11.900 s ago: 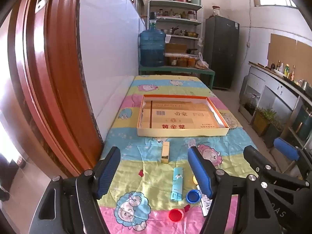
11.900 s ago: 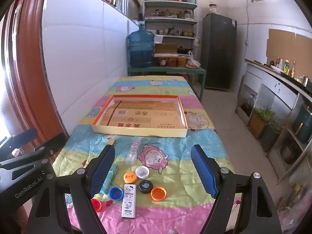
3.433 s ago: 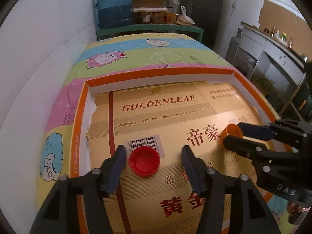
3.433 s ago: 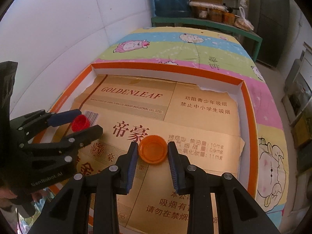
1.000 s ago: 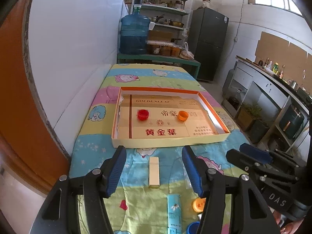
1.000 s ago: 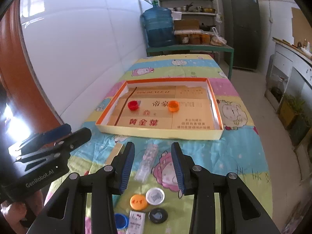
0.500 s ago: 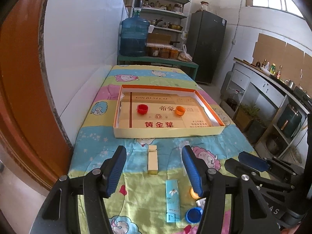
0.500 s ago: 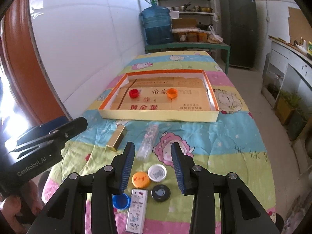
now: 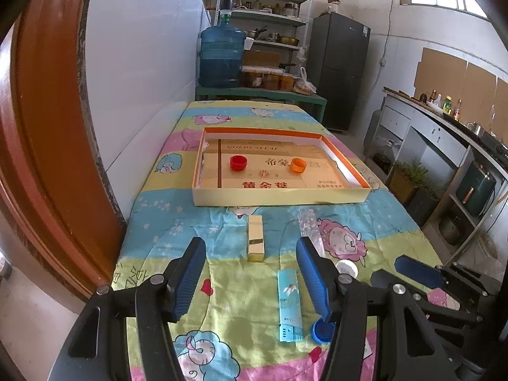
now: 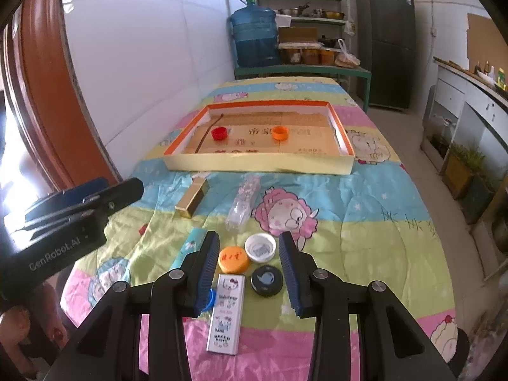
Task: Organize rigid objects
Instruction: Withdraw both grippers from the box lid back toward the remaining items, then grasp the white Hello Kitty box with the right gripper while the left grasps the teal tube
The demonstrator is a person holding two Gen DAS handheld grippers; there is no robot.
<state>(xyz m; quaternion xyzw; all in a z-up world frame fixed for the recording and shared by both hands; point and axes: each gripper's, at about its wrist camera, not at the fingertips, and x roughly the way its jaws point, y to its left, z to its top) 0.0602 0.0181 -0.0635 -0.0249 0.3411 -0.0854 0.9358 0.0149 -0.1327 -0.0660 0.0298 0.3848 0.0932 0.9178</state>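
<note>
While the shallow cardboard box [image 10: 257,163] is sitting at the far end of the cartoon-print cloth [image 10: 365,209] with a red cap [image 10: 219,133] and an orange cap [image 10: 280,133] already lying inside it, well apart from each other, both tools are hovering over the loose items at the near end.

The right gripper [image 10: 249,273] is hanging with its jaws partly apart and nothing between the pads; just ahead of its fingertips the orange lid [image 10: 234,258], the white lid [image 10: 261,247] and the black lid [image 10: 267,280] are lying close together, with a white Hello Kitty case [image 10: 226,312] lying lengthwise beside the black lid. This hand looks nearer to the lids, so I judge one of them its likely next pick.

The left gripper [image 9: 250,277] is standing wide apart and empty. A gold rectangular box [image 9: 256,238] is lying just ahead between its fingers, its long axis running away from the tool toward the cardboard box, so the jaws are already straddling its narrow width. A light-blue flat pack [image 9: 289,306] is lying parallel beside it, close to the right-hand finger, with a blue cap [image 9: 322,331] at its near end and a clear plastic bottle [image 10: 243,203] farther out.
</note>
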